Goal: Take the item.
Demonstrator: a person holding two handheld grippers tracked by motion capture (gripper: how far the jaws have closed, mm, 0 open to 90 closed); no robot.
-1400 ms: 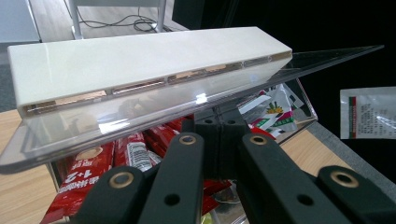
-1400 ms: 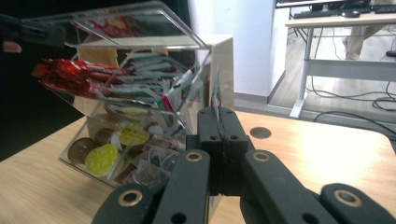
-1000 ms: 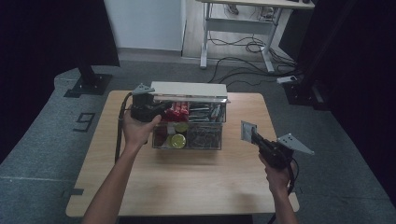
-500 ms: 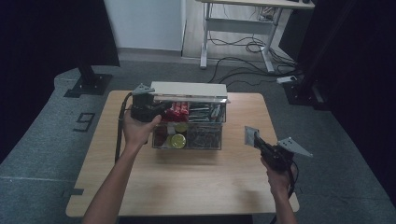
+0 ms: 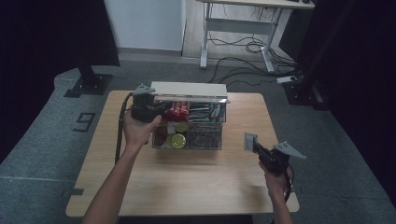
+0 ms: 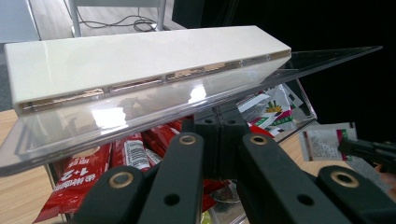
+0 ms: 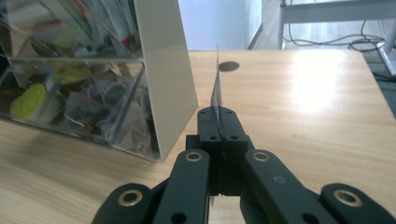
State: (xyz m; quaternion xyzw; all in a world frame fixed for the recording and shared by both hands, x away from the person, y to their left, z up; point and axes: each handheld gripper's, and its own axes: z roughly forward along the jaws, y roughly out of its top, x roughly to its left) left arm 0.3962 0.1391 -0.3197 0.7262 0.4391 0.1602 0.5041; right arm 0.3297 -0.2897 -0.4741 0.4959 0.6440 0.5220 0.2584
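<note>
At the near right edge of the wooden table (image 5: 187,182), your right gripper (image 5: 256,147) pinches one thin sachet (image 5: 250,140) between closed jaws. In the right gripper view the packet stands on edge, its flat face turned sideways, its long axis running up and away from the pads. The clear organiser box (image 5: 189,128) lies ahead and to the left of that gripper, a stretch of bare tabletop between them, so the sachet would have to travel left and forward, and go in from above.

Farther in, your left gripper (image 5: 156,108) is clamped on the left end of the box's raised lid (image 6: 140,70), a cream bar with a clear flap that it holds up above the compartments. The left hand is by far the nearer to the box; the right is well apart from it.

By count: one box, one lid, two grippers, one sachet in hand. Inside, several red stick packets (image 6: 100,161) lie at the back left, a yellow-green round item (image 5: 177,140) at the front, and a heap of pale sachets too jumbled to number.
</note>
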